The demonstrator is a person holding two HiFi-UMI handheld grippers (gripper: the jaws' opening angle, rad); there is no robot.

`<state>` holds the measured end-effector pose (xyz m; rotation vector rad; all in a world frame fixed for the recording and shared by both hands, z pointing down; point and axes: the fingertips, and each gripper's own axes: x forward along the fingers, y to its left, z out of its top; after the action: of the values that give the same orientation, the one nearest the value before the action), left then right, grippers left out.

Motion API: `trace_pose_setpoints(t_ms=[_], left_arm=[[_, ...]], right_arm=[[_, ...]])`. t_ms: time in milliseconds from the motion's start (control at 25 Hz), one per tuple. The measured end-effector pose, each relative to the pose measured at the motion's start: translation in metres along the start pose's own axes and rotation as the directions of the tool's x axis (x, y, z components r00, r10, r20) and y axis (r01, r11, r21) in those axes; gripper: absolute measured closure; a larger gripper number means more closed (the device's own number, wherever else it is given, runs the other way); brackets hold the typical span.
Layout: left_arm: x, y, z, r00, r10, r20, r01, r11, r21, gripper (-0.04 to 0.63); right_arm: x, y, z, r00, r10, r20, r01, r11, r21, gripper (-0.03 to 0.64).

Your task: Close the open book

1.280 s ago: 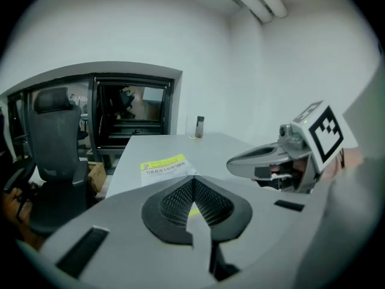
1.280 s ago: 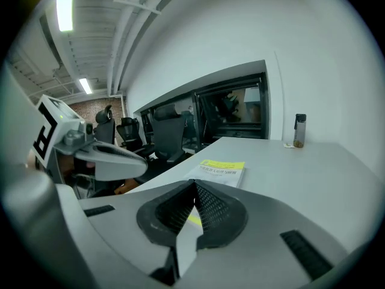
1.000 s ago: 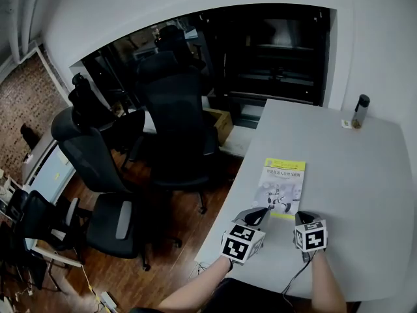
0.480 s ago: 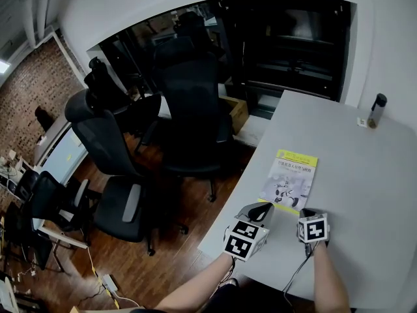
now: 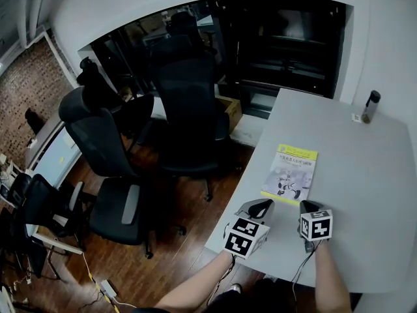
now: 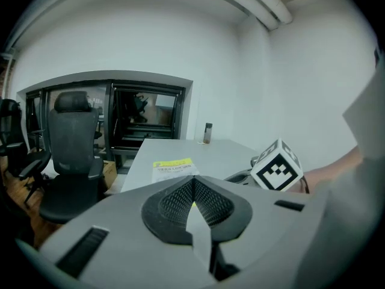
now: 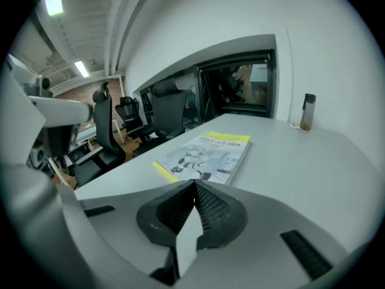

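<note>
A book (image 5: 290, 173) with a yellow-and-white cover lies shut and flat on the grey table (image 5: 365, 194), near its left edge. In the right gripper view the book (image 7: 207, 155) lies just ahead of the jaws; in the left gripper view the book (image 6: 172, 168) shows farther off. My left gripper (image 5: 258, 208) is shut and empty, just short of the book's near left corner. My right gripper (image 5: 307, 207) is shut and empty, beside the near right corner. Neither touches the book.
A dark bottle (image 5: 371, 105) stands at the table's far edge with a small white item beside it. Several black office chairs (image 5: 182, 109) crowd the wooden floor left of the table. A dark glazed opening runs behind.
Both grippers have drawn slightly back from the book toward the table's near edge. The head view has shifted. The book has stayed shut and still.
</note>
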<state>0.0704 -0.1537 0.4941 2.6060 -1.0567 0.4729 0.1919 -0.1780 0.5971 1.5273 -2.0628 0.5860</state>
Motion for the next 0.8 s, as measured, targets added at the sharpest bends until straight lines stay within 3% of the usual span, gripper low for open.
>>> trace_pose_setpoints(t_ms=[200,400,800], left_arm=[[-0.025,-0.011,0.01,0.997,-0.047,0.057,0.045,0.999,0.024,0.591],[-0.057,-0.028,0.02,0.989,-0.106,0.105,0.1,0.993,0.063,0.591],[-0.125,-0.062,0.034,0.969,-0.183,0.166,0.174,0.982,0.072,0.591]], right_arm=[[-0.053,0.04,0.039,0.985,0.024,0.168,-0.024,1.0,-0.003,0.612],[-0.117,0.078,0.071,0.946,0.02,0.322,-0.019,1.0,-0.007,0.612],[-0.216,0.132,0.084,0.877,-0.013,0.48,0.02,1.0,-0.009,0.612]])
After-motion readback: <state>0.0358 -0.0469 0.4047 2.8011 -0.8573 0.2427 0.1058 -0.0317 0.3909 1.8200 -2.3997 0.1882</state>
